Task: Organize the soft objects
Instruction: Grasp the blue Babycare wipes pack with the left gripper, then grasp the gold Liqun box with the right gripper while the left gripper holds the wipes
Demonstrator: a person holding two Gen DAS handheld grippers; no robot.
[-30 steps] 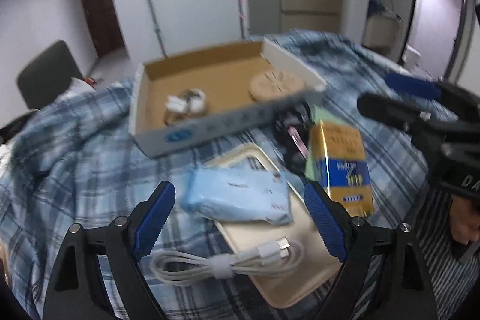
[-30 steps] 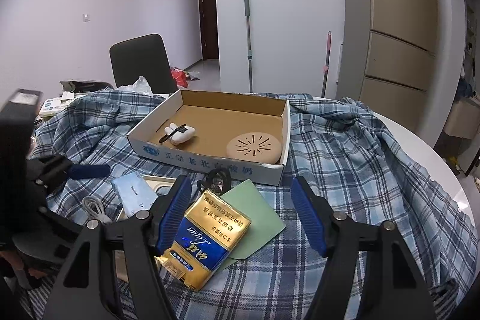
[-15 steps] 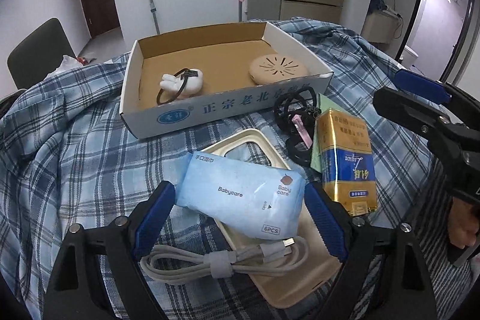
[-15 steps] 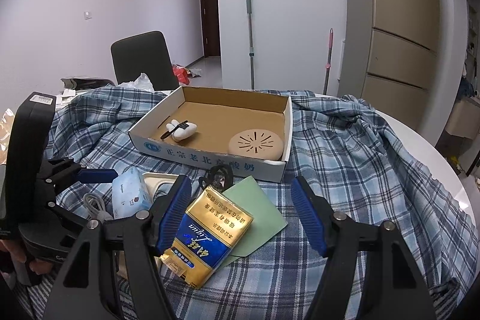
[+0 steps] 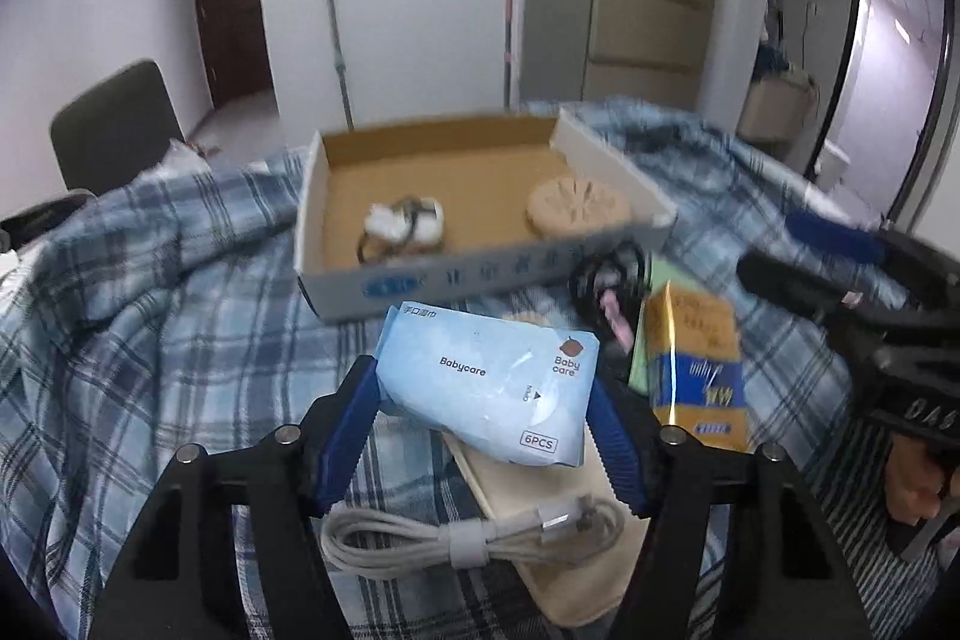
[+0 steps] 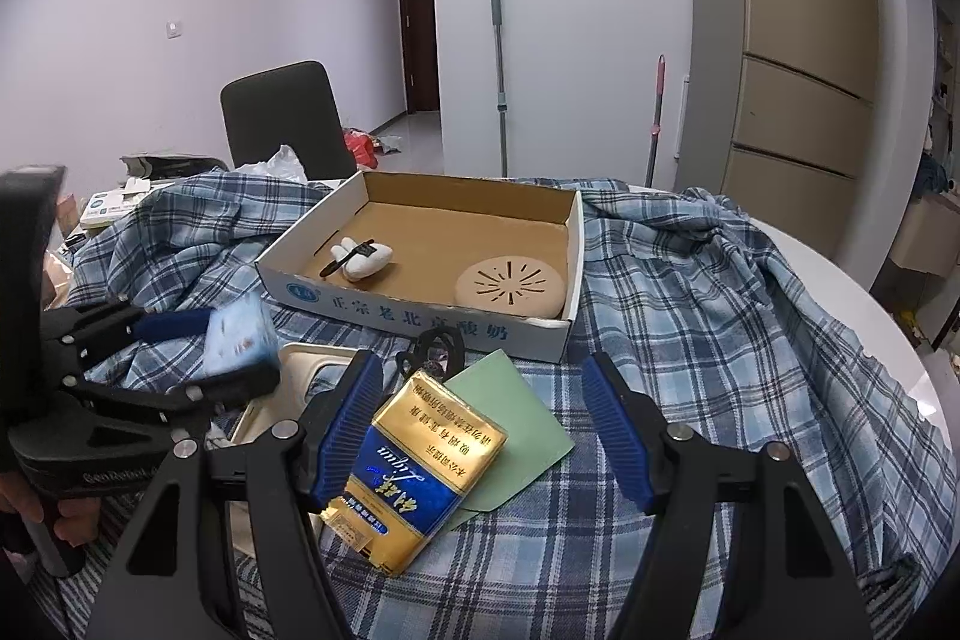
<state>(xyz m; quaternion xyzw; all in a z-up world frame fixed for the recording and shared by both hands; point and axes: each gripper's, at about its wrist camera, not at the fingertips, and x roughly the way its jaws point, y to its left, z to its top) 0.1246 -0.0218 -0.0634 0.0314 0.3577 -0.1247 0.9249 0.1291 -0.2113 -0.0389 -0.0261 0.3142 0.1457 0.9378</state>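
My left gripper [image 5: 486, 418] is shut on a light blue Babycare wipes pack [image 5: 489, 379] and holds it lifted above the beige tray [image 5: 540, 484]; the pack also shows in the right wrist view [image 6: 237, 340]. My right gripper [image 6: 480, 418] is open and empty, hovering over a gold and blue packet [image 6: 420, 466] that lies on a green card [image 6: 510, 424]. The open cardboard box [image 6: 420, 304] stands behind, holding a white plush piece [image 6: 363, 259] and a round tan pad [image 6: 510, 286].
A coiled white cable [image 5: 468, 532] lies on the tray's near end. Black hair ties [image 6: 438, 346] lie by the box front. A blue plaid cloth [image 6: 720, 316] covers the round table. A dark chair [image 6: 282, 118] stands behind on the left.
My left gripper has closed on the wipes pack and lifted it off the tray, toward the box. The right gripper has hardly moved.
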